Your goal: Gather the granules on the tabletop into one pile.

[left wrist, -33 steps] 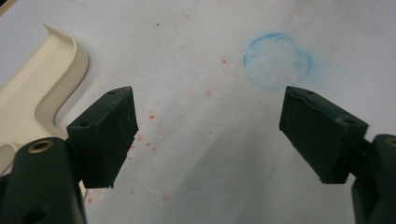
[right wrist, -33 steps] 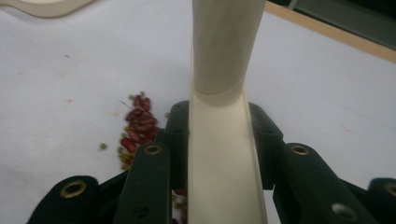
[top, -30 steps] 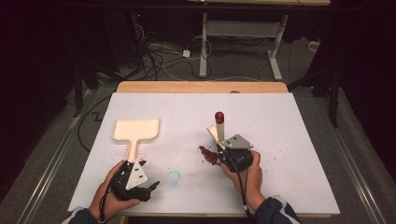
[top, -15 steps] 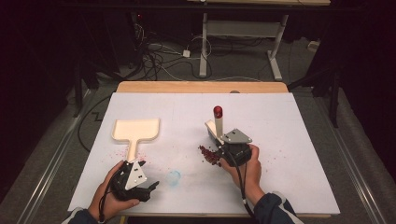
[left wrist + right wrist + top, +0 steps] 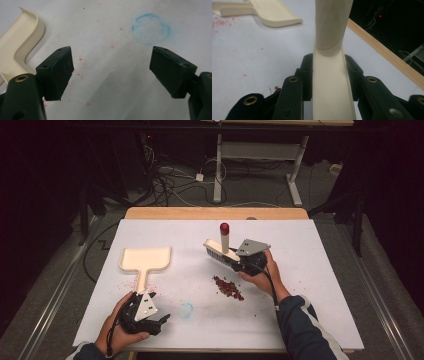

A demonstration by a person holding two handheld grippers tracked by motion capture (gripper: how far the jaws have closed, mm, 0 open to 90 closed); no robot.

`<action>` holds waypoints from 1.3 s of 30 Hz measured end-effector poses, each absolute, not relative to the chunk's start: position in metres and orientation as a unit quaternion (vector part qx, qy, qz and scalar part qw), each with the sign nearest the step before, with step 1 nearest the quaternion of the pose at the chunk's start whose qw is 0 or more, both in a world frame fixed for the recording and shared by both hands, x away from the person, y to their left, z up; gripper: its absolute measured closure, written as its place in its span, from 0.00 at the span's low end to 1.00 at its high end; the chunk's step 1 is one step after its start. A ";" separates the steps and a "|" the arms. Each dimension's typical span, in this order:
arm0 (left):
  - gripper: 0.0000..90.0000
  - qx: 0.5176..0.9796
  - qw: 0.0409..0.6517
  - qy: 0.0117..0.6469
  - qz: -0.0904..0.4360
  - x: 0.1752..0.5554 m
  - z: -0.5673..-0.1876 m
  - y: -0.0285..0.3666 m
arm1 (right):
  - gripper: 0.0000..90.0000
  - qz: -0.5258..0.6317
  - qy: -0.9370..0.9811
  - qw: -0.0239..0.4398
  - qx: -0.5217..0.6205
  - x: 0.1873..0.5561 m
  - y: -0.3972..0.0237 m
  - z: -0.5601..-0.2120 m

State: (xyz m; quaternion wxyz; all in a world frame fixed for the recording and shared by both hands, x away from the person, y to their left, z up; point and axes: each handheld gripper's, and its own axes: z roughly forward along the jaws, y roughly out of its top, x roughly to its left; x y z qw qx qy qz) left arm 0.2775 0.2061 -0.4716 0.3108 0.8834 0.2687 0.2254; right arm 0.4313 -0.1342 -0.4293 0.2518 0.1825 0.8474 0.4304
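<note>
My right hand-held gripper (image 5: 235,261), clamped on the brush (image 5: 220,251), has lifted away from the red crumbs (image 5: 228,287) on the counter (image 5: 310,285). My left hand-held gripper (image 5: 159,321) waits wide open, empty, near the dustpan (image 5: 145,260), so I judge sweeping must resume.

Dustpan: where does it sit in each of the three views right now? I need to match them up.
High view: the cream dustpan lies left of centre on the white table, handle toward the left gripper.
Left gripper view: its handle runs along the left edge, beside the left jaw.
Right gripper view: its pan is at the top left, beyond the brush clamped in the jaws.
Shared landmark: red specks near the handle.
</note>
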 end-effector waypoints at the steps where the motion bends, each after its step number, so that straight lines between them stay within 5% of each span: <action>1: 0.21 0.884 0.311 0.269 0.225 0.277 -0.472 0.207 | 0.75 0.426 0.853 0.248 0.170 0.433 -0.133 -0.432; 16: 0.21 0.888 0.305 0.265 0.220 0.276 -0.473 0.206 | 0.74 0.424 0.894 0.146 0.027 0.410 -0.149 -0.442; 24: 0.21 0.887 0.307 0.271 0.216 0.277 -0.474 0.205 | 0.74 0.422 0.895 0.140 0.015 0.395 -0.175 -0.440; 39: 0.21 0.887 0.305 0.261 0.225 0.276 -0.472 0.204 | 0.75 0.472 0.856 0.199 0.074 0.388 -0.192 -0.423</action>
